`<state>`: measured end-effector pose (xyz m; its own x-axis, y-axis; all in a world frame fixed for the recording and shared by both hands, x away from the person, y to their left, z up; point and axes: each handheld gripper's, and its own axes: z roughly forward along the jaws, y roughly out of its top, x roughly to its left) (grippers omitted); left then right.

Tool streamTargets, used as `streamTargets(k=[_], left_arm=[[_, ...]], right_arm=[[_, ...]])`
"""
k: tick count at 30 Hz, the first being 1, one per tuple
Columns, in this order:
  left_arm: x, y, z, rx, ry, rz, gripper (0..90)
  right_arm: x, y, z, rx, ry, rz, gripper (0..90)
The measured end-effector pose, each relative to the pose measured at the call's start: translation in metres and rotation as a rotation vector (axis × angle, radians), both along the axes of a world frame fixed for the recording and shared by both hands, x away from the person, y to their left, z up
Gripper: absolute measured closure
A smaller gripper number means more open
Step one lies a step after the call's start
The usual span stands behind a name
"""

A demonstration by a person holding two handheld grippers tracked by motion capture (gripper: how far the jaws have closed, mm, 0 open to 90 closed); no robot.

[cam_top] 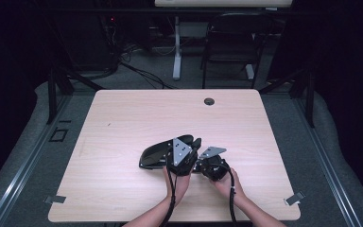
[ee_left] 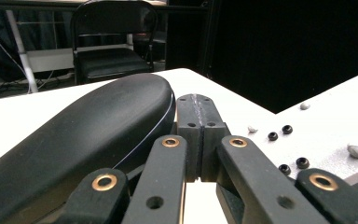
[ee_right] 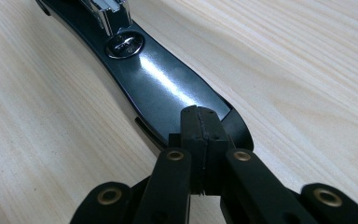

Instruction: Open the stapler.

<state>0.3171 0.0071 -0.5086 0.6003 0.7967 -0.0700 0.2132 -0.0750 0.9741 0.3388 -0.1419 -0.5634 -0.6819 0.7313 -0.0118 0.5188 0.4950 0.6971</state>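
One table [cam_top: 123, 123], light wood, taken as reference. One glossy black object [cam_top: 155, 155] lying on it, toward near edge, roughly mid-width; looks like a stapler-type tool, type not certain.

Left to right in high view:
- Black object: rounded, elongated, flat on table.
- Left gripper [cam_top: 196, 143]: touching or just beside right end of black object, grey three-cornered plate on top, one cable trailing back along the forearm. Jaws pressed together, nothing between them. In left gripper view [ee_left: 199, 108], closed tips alongside domed black body [ee_left: 74, 135], body on the left of the jaws, not clamped.
- Right gripper [cam_top: 200, 166]: just right of left gripper, own grey plate, one cable. Jaws also together, empty. In right gripper view [ee_right: 200, 122], closed tips sit over near end of a shiny black arm [ee_right: 168, 93]; contact vs. hovering cannot be told. One round metal rivet [ee_right: 124, 45] farther up that arm, chrome part beyond it.

Count: two grippers, two hands, two cables, one black object.

Beyond far edge of table: one dark folding chair [cam_top: 231, 42]. One round grommet hole [cam_top: 209, 101] near far edge of table.
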Motion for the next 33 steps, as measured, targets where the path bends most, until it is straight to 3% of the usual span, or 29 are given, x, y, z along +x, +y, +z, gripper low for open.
streamTargets(k=[5,11,20,33], left_arm=[[0.001,0.008,0.010,0.038,-0.019,0.000,90.0],[0.002,0.012,0.019,0.124,-0.032,0.004,90.0],[0.002,0.019,0.029,0.138,-0.012,0.001,90.0],[0.003,0.032,0.040,0.176,-0.022,-0.020,90.0]], right_arm=[[0.000,-0.001,0.001,0.001,0.015,-0.006,90.0],[0.000,-0.001,0.001,-0.002,0.012,-0.006,90.0],[0.001,-0.001,0.001,-0.003,0.020,0.002,90.0],[0.004,-0.002,0.003,-0.034,0.033,0.024,90.0]])
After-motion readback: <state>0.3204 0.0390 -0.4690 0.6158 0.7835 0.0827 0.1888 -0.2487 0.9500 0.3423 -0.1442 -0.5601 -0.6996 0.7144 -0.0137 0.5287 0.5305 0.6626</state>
